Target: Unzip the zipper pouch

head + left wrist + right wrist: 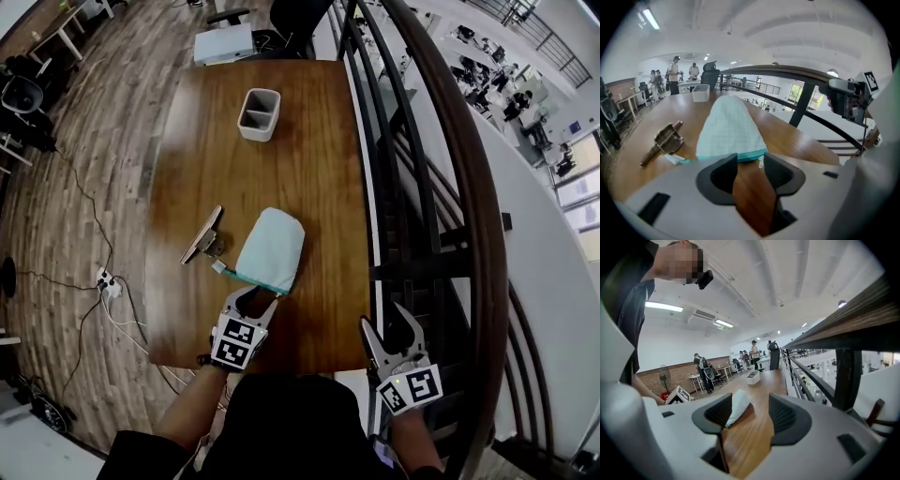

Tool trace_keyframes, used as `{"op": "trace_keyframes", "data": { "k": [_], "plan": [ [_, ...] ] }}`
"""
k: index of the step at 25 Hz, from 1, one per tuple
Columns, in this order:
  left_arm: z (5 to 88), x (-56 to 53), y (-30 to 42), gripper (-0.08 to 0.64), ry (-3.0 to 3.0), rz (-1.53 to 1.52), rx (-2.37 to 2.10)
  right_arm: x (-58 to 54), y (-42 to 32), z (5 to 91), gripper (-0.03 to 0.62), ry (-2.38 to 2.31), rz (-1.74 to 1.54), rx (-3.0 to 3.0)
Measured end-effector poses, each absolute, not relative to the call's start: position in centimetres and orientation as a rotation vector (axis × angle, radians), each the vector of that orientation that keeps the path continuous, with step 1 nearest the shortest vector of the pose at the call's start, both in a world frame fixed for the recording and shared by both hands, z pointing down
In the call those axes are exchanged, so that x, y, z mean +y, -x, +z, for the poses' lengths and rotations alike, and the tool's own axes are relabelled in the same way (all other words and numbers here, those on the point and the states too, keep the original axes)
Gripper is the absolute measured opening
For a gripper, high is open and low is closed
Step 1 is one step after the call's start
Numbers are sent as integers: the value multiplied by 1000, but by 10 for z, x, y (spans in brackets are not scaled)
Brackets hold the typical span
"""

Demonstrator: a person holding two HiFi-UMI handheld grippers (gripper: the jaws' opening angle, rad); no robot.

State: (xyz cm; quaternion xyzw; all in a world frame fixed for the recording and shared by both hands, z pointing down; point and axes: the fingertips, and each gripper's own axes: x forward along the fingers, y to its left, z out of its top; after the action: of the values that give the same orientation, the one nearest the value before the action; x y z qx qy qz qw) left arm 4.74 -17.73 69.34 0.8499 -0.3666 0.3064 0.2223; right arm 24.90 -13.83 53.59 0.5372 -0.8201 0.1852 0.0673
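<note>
The wooden table (309, 150) runs beside a railing (457, 178). The mint zipper pouch (270, 248) lies closed near the front edge, with a white two-compartment bin (259, 113) well beyond it. The left gripper (259, 297), jaws partly apart and empty, has its tips at the pouch's zipper edge. The right gripper (384, 323), jaws wide and empty, hovers by the table's corner.

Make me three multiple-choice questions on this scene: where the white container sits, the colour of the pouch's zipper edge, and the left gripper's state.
1. Where is the white container? A. at the table's far end, beyond the pouch; B. on the pouch; C. at the table's near edge.
2. The pouch's zipper edge is: A. red; B. teal; C. black.
3. The left gripper's jaws are: A. clamped on the pouch; B. shut, empty; C. apart, gripping nothing.
Answers: 1 A, it stands alone past the pouch; 2 B, a teal band lines its near edge; 3 C, bare wood shows between them.
</note>
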Motion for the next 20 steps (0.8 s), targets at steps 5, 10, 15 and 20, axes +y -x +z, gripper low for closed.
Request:
{"op": "trace_keyframes", "data": {
  "k": [5, 10, 15, 20],
  "plan": [
    [696, -202, -10, 197, -2208, 783, -1141, -134, -248, 539, 241, -1651, 582, -2454],
    [709, -219, -10, 279, -2248, 951, -1163, -127, -245, 544, 239, -1656, 598, -2429],
    [714, -229, -16, 278, -2265, 1000, -1127, -130, -239, 545, 233, -1646, 585, -2404],
    [713, -223, -25, 231, -2273, 1049, -1091, -129, -236, 541, 222, -1651, 577, -2391]
  ]
}}
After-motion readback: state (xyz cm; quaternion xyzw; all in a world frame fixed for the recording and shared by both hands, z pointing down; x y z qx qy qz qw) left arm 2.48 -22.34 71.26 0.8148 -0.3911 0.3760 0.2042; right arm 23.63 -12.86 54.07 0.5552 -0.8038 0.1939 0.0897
